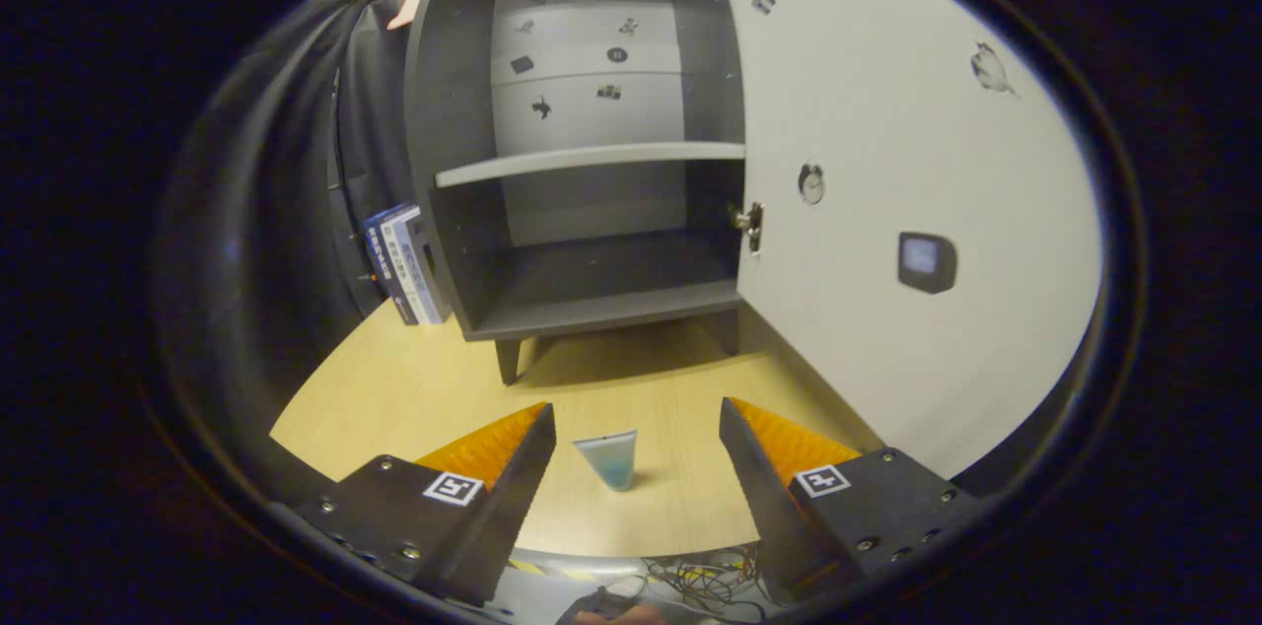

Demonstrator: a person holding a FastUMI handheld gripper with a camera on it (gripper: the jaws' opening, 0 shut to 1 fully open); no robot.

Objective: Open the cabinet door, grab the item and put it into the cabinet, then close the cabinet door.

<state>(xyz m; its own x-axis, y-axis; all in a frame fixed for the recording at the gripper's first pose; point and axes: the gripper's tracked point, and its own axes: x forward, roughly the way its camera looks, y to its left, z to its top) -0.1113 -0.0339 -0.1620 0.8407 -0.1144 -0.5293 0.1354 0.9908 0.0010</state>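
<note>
A small blue-green tube [610,459] stands upright on the wooden table [414,388], between my two fingertips and touching neither. My gripper [636,418] is open, its fingers well apart on either side of the tube. Beyond them stands the grey cabinet [434,112] on short legs, with one shelf [592,161] across its middle and nothing on the shelf or on the floor of the lower compartment. Its door [887,211] is swung wide open to the right, its inner face dotted with small stickers.
Several books [404,262] lean against the cabinet's left side by the black cloth wall. Cables [690,576] lie below the table's near edge. The open door reaches forward close to my right finger.
</note>
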